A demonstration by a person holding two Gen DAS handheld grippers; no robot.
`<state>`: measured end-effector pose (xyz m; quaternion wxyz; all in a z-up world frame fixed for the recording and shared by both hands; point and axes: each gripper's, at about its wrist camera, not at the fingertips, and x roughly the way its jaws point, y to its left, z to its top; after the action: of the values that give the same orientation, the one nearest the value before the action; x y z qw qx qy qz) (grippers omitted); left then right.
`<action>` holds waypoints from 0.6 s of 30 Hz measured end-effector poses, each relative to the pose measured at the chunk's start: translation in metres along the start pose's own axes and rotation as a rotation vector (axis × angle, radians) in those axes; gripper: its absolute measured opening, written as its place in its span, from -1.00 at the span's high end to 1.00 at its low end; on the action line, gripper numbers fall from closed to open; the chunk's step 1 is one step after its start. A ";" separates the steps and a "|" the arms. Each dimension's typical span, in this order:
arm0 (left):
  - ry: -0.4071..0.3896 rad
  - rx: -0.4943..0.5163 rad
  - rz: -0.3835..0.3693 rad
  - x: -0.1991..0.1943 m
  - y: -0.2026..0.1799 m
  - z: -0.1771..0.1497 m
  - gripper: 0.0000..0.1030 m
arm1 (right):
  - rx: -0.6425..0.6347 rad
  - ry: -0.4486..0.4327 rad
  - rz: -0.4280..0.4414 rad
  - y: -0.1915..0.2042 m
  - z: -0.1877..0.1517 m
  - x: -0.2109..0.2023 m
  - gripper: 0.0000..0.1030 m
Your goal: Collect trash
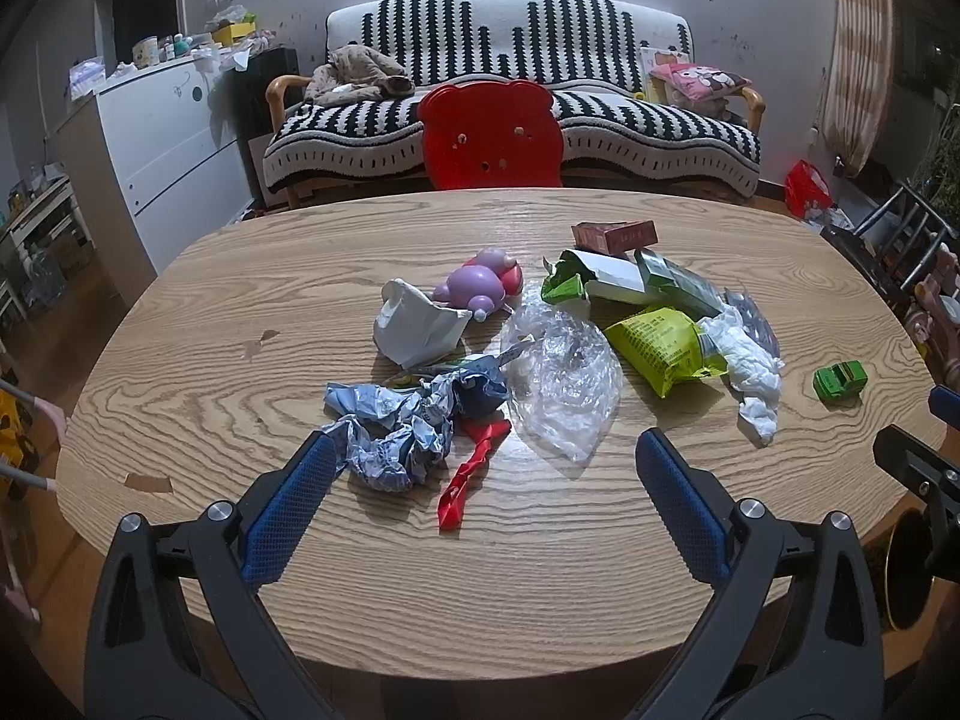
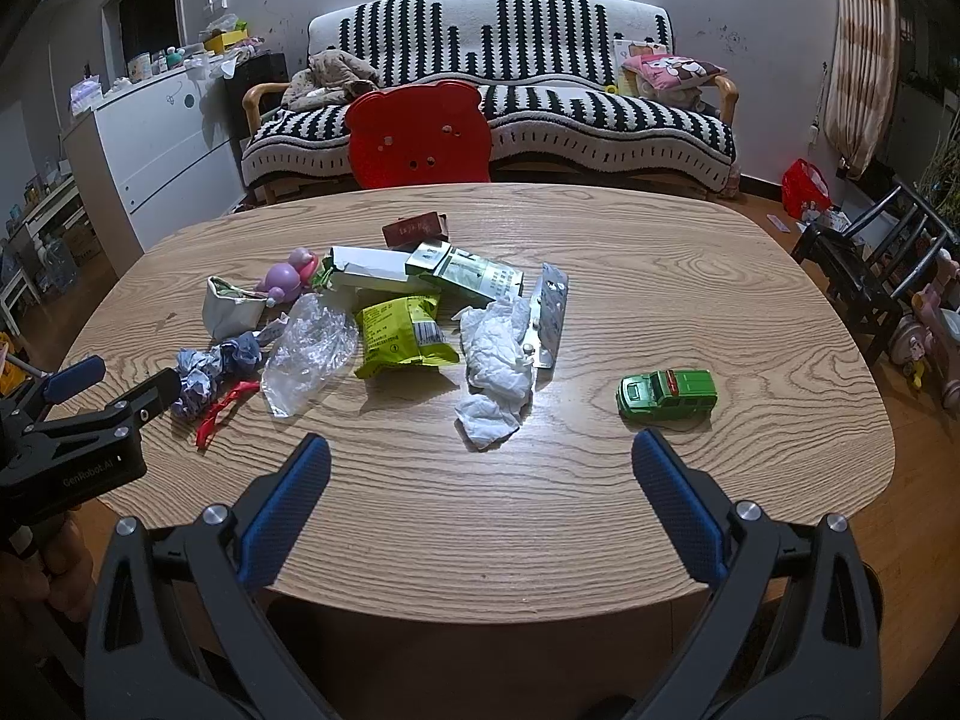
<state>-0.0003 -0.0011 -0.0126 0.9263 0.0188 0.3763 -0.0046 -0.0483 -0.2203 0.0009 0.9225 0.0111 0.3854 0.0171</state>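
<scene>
1. Left tongs [image 1: 486, 450] hang wide apart above the near edge of the worktop [image 1: 240, 276], with nothing between them; right tongs [image 2: 480, 450] are spread just as wide and are likewise empty.
2. Trash straight ahead of the left tongs: one crumpled blue-grey paper [image 1: 402, 426] touching the left finger's tip, one red strip [image 1: 468, 474], one clear plastic bag [image 1: 564, 384].
3. Farther ahead: one white torn pouch [image 1: 417, 327], one yellow-green snack bag [image 1: 660, 348], one white tissue [image 1: 750, 378], one pill blister sheet [image 2: 549, 312], two green-and-white cartons [image 1: 630, 282], one small red box [image 1: 612, 234].
4. Toys among it: one purple figure [image 1: 480, 288] just behind the pouch, one green car [image 2: 666, 393] ahead of the right tongs' right finger, apart from the heap.
5. Beyond the worktop: one red bear-shaped chair back [image 1: 489, 135], one striped sofa [image 1: 600, 96].
</scene>
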 end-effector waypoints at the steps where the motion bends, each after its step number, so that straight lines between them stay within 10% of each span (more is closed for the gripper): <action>1: 0.000 -0.001 0.001 0.000 0.000 0.000 -0.89 | 0.000 0.001 0.000 0.000 0.000 0.000 -0.89; 18: 0.014 -0.021 -0.002 0.001 0.014 0.002 -0.89 | -0.001 0.002 -0.001 -0.001 0.000 0.001 -0.89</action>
<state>0.0021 0.0129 -0.0121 0.9238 0.0087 0.3828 -0.0016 -0.0473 -0.2210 0.0005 0.9221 0.0105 0.3864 0.0171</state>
